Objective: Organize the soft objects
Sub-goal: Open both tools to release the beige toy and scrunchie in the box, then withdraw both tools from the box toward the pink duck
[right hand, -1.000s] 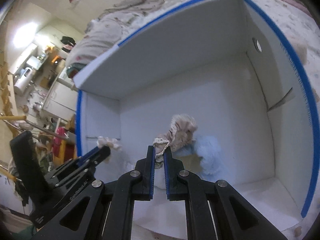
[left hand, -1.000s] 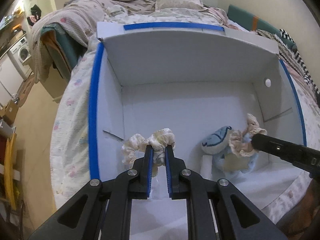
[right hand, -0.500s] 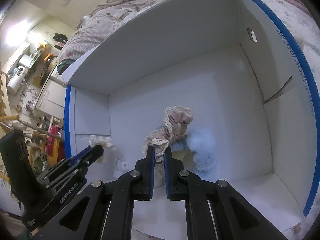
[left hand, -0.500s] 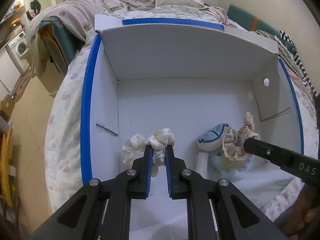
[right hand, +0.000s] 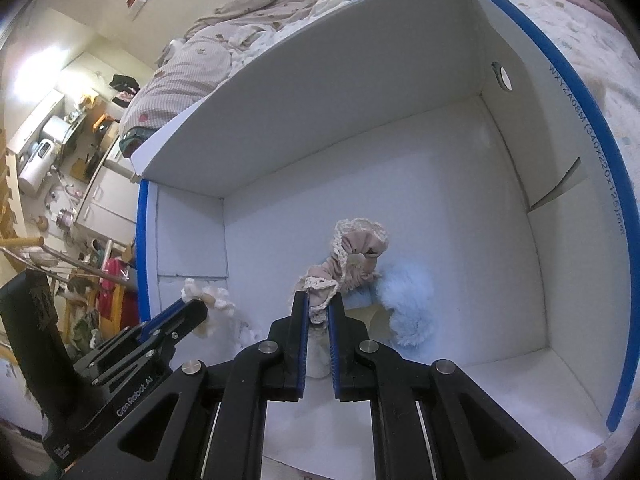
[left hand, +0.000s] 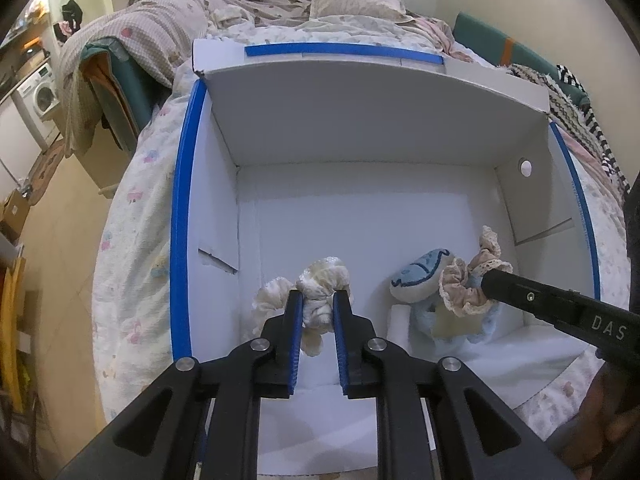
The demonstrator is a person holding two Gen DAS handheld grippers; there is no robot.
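Note:
A white cardboard box (left hand: 360,128) with blue-taped edges lies open on a bed. My left gripper (left hand: 316,296) hangs over its near left part. Its jaws are opening, and a cream ruffled scrunchie (left hand: 320,280) is still pinched between the blue pads. My right gripper (right hand: 318,300) is shut on a pink lace-trimmed scrunchie (right hand: 356,252), which it holds over a fluffy light-blue soft thing (right hand: 408,300) in the box. The left wrist view shows the pink scrunchie (left hand: 464,284) beside a blue-and-white plush (left hand: 420,276). The left gripper (right hand: 196,308) with the cream scrunchie (right hand: 212,300) appears at the lower left of the right wrist view.
Rumpled blankets and a pillow (left hand: 352,0) lie on the bed behind the box. A floral sheet (left hand: 136,240) surrounds it. To the left the floor drops away, with a washing machine (left hand: 40,96) and clutter beyond. The far half of the box floor (left hand: 360,208) is bare.
The left jaws stand slightly wider around the cream scrunchie than before. The right gripper still grips the pink scrunchie in about the same place.

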